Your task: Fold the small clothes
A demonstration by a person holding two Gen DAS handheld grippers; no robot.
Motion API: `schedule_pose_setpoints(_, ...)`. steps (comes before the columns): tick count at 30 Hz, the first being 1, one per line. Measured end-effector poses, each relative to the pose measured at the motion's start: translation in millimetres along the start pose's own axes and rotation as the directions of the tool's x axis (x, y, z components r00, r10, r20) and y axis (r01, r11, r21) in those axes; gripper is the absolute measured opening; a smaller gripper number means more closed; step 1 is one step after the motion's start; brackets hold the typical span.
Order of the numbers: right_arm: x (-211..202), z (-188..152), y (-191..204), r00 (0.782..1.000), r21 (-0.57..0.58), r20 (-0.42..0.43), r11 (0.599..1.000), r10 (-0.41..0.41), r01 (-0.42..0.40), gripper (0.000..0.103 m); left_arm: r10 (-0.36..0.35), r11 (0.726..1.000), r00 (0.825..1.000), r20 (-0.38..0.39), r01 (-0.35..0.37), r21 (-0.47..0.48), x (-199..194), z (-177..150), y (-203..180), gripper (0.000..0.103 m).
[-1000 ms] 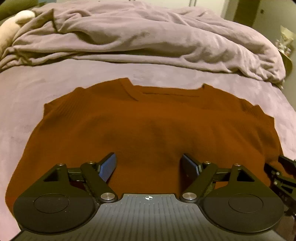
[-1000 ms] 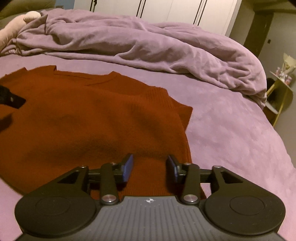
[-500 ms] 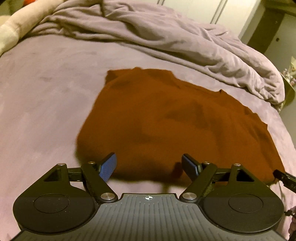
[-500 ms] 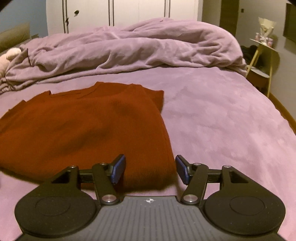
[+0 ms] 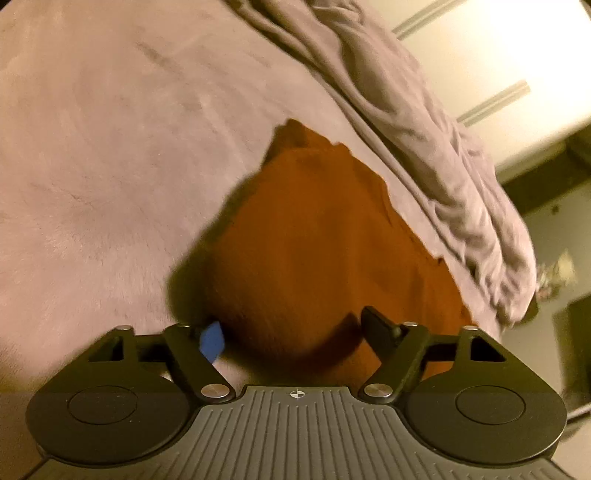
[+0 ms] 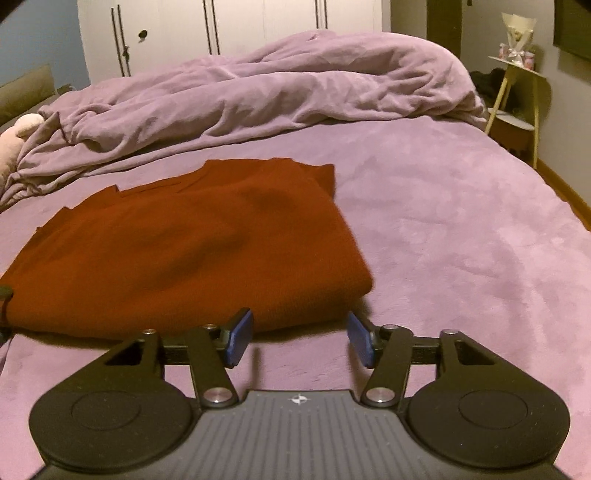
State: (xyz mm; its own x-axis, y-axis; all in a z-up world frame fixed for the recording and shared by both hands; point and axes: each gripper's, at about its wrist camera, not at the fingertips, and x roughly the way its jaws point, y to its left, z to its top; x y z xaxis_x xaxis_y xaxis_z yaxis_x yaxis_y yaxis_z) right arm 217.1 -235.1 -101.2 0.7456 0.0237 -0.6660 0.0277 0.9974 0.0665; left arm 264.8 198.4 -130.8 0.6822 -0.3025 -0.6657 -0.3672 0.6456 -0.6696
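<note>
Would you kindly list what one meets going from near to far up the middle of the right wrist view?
Right hand-held gripper → rust-red sweater → bare purple bed cover → rumpled purple duvet → white wardrobe doors.

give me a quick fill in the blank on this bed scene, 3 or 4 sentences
1. The sweater lying on the bed is rust ____ in colour.
2. The jaws of the right gripper stand ____, with nothing between them.
3. Beyond the sweater a crumpled purple ____ is heaped across the bed.
4. In the right wrist view, the white doors behind the bed belong to a ____.

Missing words: red; open; blanket; wardrobe
</note>
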Motion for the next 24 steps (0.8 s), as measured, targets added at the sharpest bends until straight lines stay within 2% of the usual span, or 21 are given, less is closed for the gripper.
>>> schedule_pose_setpoints(1,0,0,3,1.000,-0.005,0.004,1.000,0.004,-0.004,0.053,-0.009,1.000,1.000,0.002,0.009,-0.019,2,4,3,0.073)
schedule_pose_setpoints(3,0,0,6,1.000,-0.010,0.015,1.000,0.007,-0.007,0.052,-0.009,0.999,1.000,0.012,0.010,-0.033,2,11,6,0.050)
schedule_pose_setpoints(4,0,0,7,1.000,-0.008,0.017,1.000,0.008,-0.008,0.049,-0.011,1.000,1.000,0.013,0.012,-0.027,1,15,7,0.030)
schedule_pose_setpoints(6,1,0,8,0.999,-0.008,0.020,0.999,0.031,-0.031,0.045,-0.046,0.998,0.999,0.013,0.047,-0.040,-2,20,9,0.024)
schedule_pose_setpoints(8,2,-1,9,0.999,-0.011,0.023,0.999,0.041,-0.041,0.035,-0.057,0.998,0.998,0.025,0.057,-0.031,-8,24,6,0.022)
schedule_pose_setpoints(9,3,-2,9,0.999,-0.018,0.022,0.999,0.039,-0.039,0.032,-0.058,0.998,0.998,0.033,0.059,-0.012,-11,25,1,0.022)
schedule_pose_setpoints(12,9,-5,7,1.000,-0.038,0.000,0.999,0.012,-0.012,0.021,-0.024,0.994,0.998,0.058,0.018,0.105,-23,26,-27,0.021)
schedule_pose_setpoints(14,11,-7,0,1.000,-0.013,-0.013,1.000,0.007,-0.008,0.019,-0.014,0.970,0.995,0.095,-0.010,0.241,-30,21,-62,0.020)
schedule_pose_setpoints(16,8,-10,-7,1.000,0.015,-0.006,1.000,0.003,-0.003,0.019,-0.040,0.921,0.991,0.124,-0.011,0.391,-38,9,-105,0.020)
schedule_pose_setpoints(19,7,-13,-15,1.000,0.044,-0.003,0.999,0.007,-0.006,0.019,-0.091,0.797,0.991,0.102,0.011,0.604,-32,-27,-175,0.020)
schedule_pose_setpoints(21,7,-14,-16,1.000,0.055,-0.002,0.998,0.008,-0.008,0.019,-0.123,0.717,0.991,0.044,0.058,0.695,-16,-59,-213,0.020)
schedule_pose_setpoints(23,6,-15,-17,1.000,0.058,0.001,0.998,0.012,-0.012,0.019,-0.099,0.641,0.995,0.002,0.062,0.765,8,-94,-237,0.022)
schedule_pose_setpoints(24,5,-15,-18,1.000,0.063,0.004,0.998,0.015,-0.016,0.019,-0.082,0.621,0.996,-0.023,0.069,0.781,22,-108,-243,0.024)
